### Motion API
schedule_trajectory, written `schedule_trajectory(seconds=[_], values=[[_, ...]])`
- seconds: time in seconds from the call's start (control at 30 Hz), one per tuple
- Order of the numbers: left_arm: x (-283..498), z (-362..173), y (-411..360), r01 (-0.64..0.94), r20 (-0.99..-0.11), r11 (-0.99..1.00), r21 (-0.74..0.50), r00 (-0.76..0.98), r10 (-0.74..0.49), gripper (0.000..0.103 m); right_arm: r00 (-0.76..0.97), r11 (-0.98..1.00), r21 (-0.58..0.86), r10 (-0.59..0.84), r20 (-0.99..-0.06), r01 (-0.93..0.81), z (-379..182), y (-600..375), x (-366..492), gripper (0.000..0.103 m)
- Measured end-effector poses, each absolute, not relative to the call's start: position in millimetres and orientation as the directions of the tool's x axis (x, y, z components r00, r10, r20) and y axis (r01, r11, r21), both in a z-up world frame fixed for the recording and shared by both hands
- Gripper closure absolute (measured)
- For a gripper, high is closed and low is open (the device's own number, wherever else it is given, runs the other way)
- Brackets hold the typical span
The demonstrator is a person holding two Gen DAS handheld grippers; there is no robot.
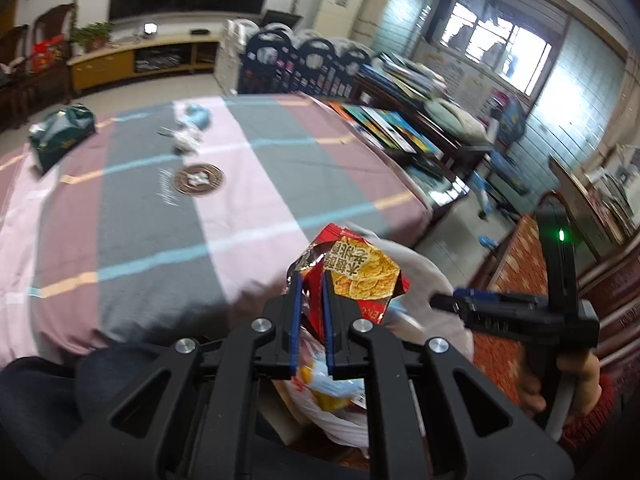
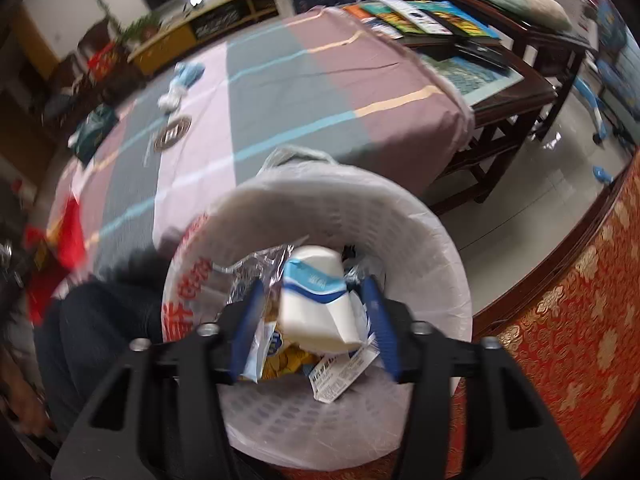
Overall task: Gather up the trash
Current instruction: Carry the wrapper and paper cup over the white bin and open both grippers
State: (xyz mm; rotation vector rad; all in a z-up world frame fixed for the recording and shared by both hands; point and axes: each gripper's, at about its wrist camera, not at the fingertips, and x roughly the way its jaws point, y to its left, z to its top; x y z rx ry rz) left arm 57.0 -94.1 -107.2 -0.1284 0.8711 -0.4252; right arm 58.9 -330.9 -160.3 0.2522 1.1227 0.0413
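My left gripper (image 1: 311, 280) is shut on a crumpled red and yellow snack wrapper (image 1: 364, 272), held just over the near table edge beside the bin. The bin (image 2: 424, 236) is a white basket lined with a plastic bag, holding several wrappers. My right gripper (image 2: 316, 280) points down into it, open. A white and blue paper cup (image 2: 316, 304) lies between its fingers with a gap on each side. In the left wrist view the right gripper (image 1: 448, 301) shows side-on, in a person's hand. The red wrapper (image 2: 68, 224) appears blurred at the left of the right wrist view.
The table has a striped pink, grey and mauve cloth (image 1: 160, 220). On its far part lie crumpled blue and white tissues (image 1: 192, 128), a round brown coaster (image 1: 199, 179) and a green bag (image 1: 60, 132). A low wooden table with books (image 2: 440, 20) stands beyond; a red-gold seat (image 2: 580, 320) is at right.
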Motion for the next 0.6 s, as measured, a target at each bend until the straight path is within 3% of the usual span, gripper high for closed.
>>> schedule_trajectory(seconds=[0.2, 0.4, 0.47, 0.53, 0.6], values=[[50, -134, -143, 0.453, -0.754, 0.841, -0.296, 0.43, -0.496, 0.092, 0.503, 0.953, 0.257, 0.144, -0.852, 0.162, -145, -358, 62, 0.048], [45, -146, -168, 0.504, -0.787, 0.828, -0.244, 0.396, -0.473, 0.091, 0.532, 0.948, 0.256, 0.121, -0.838, 0.187, -140, -373, 62, 0.048], [45, -146, -171, 0.511, -0.794, 0.829, -0.227, 0.395, -0.462, 0.085, 0.532, 0.945, 0.263, 0.124, -0.838, 0.194, -141, -375, 63, 0.048], [42, -147, -174, 0.518, -0.799, 0.826, -0.221, 0.39, -0.458, 0.066, 0.531, 0.942, 0.272, 0.13, -0.837, 0.198, -143, -376, 64, 0.048], [42, -147, -175, 0.523, -0.799, 0.822, -0.226, 0.384, -0.464, 0.06, 0.531, 0.941, 0.273, 0.131, -0.837, 0.198, -144, -375, 64, 0.048]])
